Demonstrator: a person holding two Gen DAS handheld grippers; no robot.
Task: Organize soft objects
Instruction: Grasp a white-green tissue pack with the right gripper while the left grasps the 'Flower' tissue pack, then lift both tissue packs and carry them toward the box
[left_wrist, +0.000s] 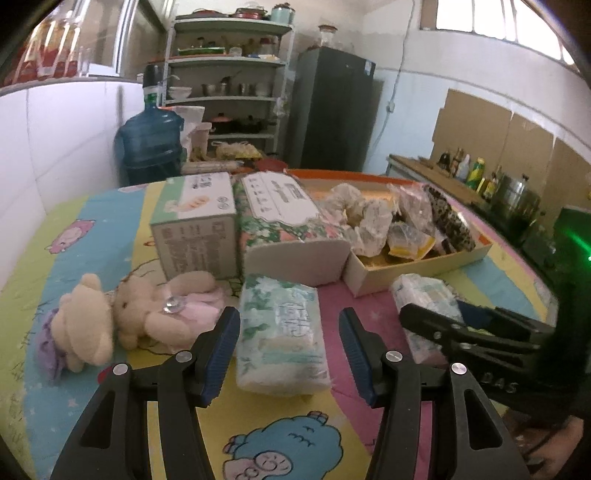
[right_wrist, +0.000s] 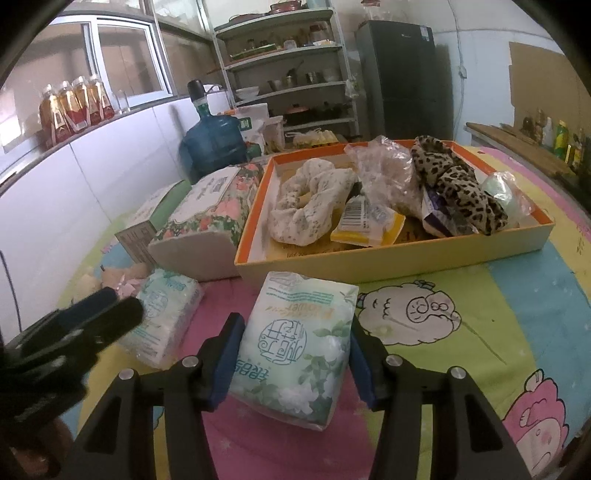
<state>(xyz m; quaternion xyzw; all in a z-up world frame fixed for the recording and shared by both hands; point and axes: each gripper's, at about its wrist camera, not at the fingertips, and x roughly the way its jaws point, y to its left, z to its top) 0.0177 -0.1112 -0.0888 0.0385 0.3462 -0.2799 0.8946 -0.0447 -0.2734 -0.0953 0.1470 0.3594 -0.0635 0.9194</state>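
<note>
The right claw (right_wrist: 293, 363) has its blue pads pressed against both sides of a white-and-green tissue pack (right_wrist: 295, 350), clamped on it just above the cartoon-print surface (right_wrist: 498, 314), right in front of the shallow cardboard tray (right_wrist: 399, 258). Whether the pack is lifted clear or only tilted on the cloth cannot be told.

The left claw (left_wrist: 290, 349) stands with its fingers wide apart, a second tissue pack (left_wrist: 282, 332) lying flat between them, neither pad touching it. From that view the right claw (left_wrist: 432, 325) reaches in from the side over its own pack (left_wrist: 424, 299).

Now the tray: orange rim, pale walls, and it is crowded. A floral cream scrunchie (right_wrist: 310, 206) sits at the near left, a yellow-edged packet (right_wrist: 365, 221) lies just beside it, a crinkled clear bag (right_wrist: 388, 173) is piled behind, a leopard-print scrunchie (right_wrist: 454, 184) drapes across the right half, and a pale green bagged item (right_wrist: 506, 192) is tucked in the far right corner.

Left of the tray, touching its wall, is a floral tissue box (right_wrist: 210, 206), and beyond it a green-and-white carton (left_wrist: 195, 221). Two beige plush bears (left_wrist: 122, 321) lie on the surface in front of that carton, close to the left claw's outer finger.
</note>
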